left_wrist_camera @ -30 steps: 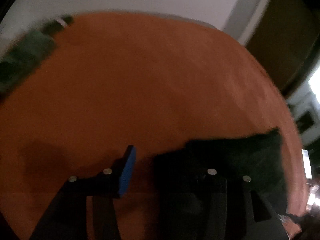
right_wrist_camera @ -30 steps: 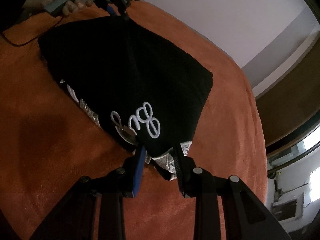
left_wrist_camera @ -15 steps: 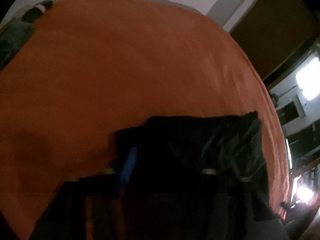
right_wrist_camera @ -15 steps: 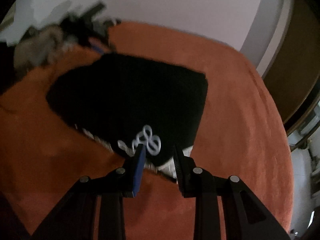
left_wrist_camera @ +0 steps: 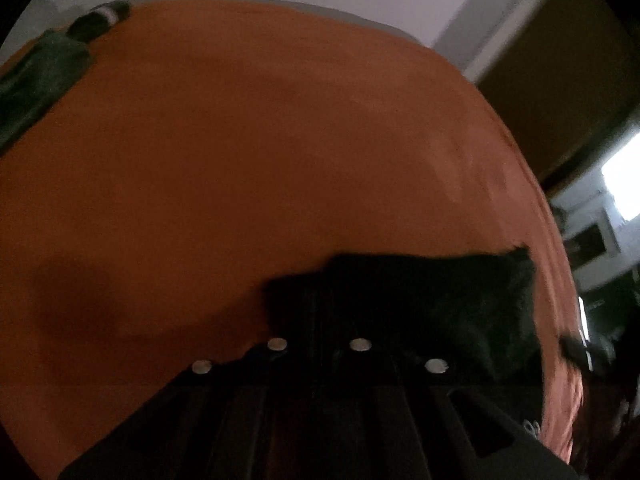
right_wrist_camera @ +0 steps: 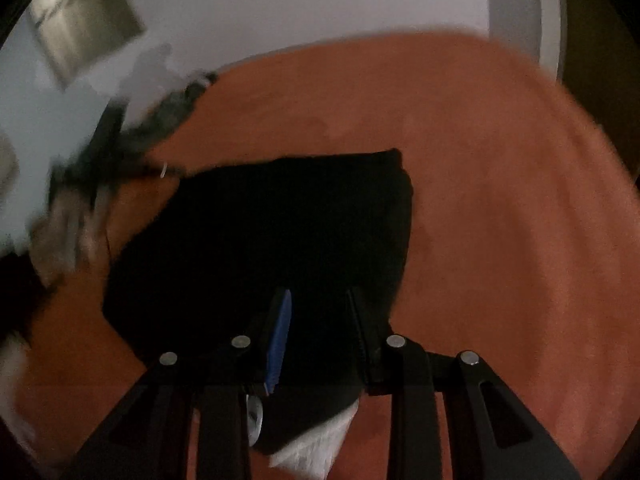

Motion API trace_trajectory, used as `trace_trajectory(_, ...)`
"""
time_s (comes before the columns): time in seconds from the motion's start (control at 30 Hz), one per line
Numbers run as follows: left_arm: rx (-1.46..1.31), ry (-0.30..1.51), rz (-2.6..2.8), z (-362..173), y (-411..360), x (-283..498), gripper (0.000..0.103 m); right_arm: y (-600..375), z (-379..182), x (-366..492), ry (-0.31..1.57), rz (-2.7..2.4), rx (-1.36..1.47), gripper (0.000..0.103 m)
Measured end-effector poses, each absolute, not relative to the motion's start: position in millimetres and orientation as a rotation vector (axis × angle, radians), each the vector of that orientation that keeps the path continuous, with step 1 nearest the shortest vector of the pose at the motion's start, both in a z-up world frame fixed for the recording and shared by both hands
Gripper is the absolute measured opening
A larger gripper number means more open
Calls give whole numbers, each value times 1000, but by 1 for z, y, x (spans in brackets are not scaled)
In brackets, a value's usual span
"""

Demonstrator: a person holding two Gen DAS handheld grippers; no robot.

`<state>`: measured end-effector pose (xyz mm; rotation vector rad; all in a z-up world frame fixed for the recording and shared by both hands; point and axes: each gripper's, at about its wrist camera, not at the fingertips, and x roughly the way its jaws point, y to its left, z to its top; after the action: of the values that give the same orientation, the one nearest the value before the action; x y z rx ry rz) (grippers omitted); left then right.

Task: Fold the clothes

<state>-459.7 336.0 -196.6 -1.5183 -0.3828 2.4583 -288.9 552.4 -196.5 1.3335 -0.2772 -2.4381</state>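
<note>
A black garment (right_wrist_camera: pixel 280 220) lies folded on the orange bed cover (right_wrist_camera: pixel 500 200); a bit of its white print (right_wrist_camera: pixel 320 448) shows under the near edge. My right gripper (right_wrist_camera: pixel 320 296) is at that near edge. Its jaws are opening, with black cloth filling the gap between the blue pad (right_wrist_camera: pixel 280 336) and the other finger. In the left wrist view the garment (left_wrist_camera: pixel 440 300) covers the fingertips of my left gripper (left_wrist_camera: pixel 318 304). Those jaws stand narrow and are opening slightly, with cloth between them. The left gripper (right_wrist_camera: pixel 100 160) and the hand (right_wrist_camera: pixel 64 232) appear blurred by the garment's far-left corner.
The orange cover (left_wrist_camera: pixel 240 140) stretches wide beyond the garment. A green garment (left_wrist_camera: pixel 36 80) and a dark rolled item (left_wrist_camera: pixel 104 20) lie at its far-left edge. A pale wall (right_wrist_camera: pixel 320 8) runs behind and a brown panel (left_wrist_camera: pixel 560 60) stands at the right.
My left jaws, open beside the garment a second ago, have closed into its cloth. My right gripper has swung across the bed with the near edge, and the white lettering no longer shows.
</note>
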Motion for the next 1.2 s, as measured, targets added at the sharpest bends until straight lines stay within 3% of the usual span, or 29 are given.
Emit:
trace_trajectory(0.03, -1519, -363, 2438, -198, 342, -460, 38, 558, -198, -302, -314, -2436, 1342, 37)
trace_trajectory(0.07, -1522, -331, 2439, -199, 348, -462, 43, 564, -200, -315, -351, -2433, 1350, 41)
trace_trajectory(0.17, -1519, -259, 2443, -202, 356, -468, 45, 576, -211, -350, -457, -2416, 1387, 46)
trace_trajectory(0.2, -1519, -249, 2442, -204, 357, -471, 38, 576, -215, -358, -476, -2413, 1400, 46)
trace_trajectory(0.23, -1524, -255, 2439, -207, 354, -478, 13, 575, -220, -363, -474, -2422, 1415, 46)
trace_trajectory(0.27, -1532, -275, 2442, -208, 353, -477, 1, 572, -224, -367, -461, -2438, 1435, 46)
trace_trajectory(0.3, -1540, -295, 2444, -208, 352, -477, 0, 571, -228, -371, -461, -2456, 1445, 41)
trace_trajectory(0.33, -1543, -313, 2452, -208, 350, -476, 0, 571, -231, -373, -490, -2468, 1438, 18)
trace_trajectory(0.37, -1528, -325, 2484, -204, 347, -475, 0, 571, -232, -374, -538, -2472, 1424, 7)
trace_trajectory(0.53, -1409, -419, 2615, -174, 325, -468, 0, 560, -209, -362, -524, -2572, 1310, 6)
trace_trajectory(0.7, -1437, -342, 2569, -168, 331, -474, 0, 552, -214, -372, -458, -2582, 1378, 7)
trace_trajectory(0.77, -1474, -345, 2513, -174, 337, -470, 4, 553, -223, -376, -455, -2561, 1449, 10)
trace_trajectory(0.8, -1494, -333, 2484, -178, 340, -469, 15, 555, -222, -376, -466, -2562, 1443, 10)
trace_trajectory(0.83, -1511, -307, 2469, -182, 345, -467, 32, 557, -221, -376, -477, -2563, 1436, 10)
trace_trajectory(0.87, -1517, -270, 2474, -185, 349, -467, 39, 557, -219, -378, -470, -2576, 1423, 13)
trace_trajectory(0.93, -1532, -223, 2477, -191, 355, -469, 42, 554, -213, -381, -416, -2612, 1391, 23)
trace_trajectory(0.97, -1536, -224, 2475, -194, 357, -471, 42, 551, -212, -383, -394, -2613, 1390, 23)
trace_trajectory(1.0, -1536, -224, 2476, -197, 358, -474, 36, 547, -211, -387, -377, -2607, 1398, 23)
trace_trajectory(1.03, -1529, -223, 2485, -198, 359, -476, 6, 544, -211, -391, -362, -2599, 1406, 21)
trace_trajectory(1.1, -1541, -253, 2493, -201, 357, -479, 0, 539, -212, -398, -336, -2601, 1412, 4)
trace_trajectory(1.2, -1528, -350, 2532, -195, 349, -480, 0, 541, -205, -389, -319, -2643, 1370, 4)
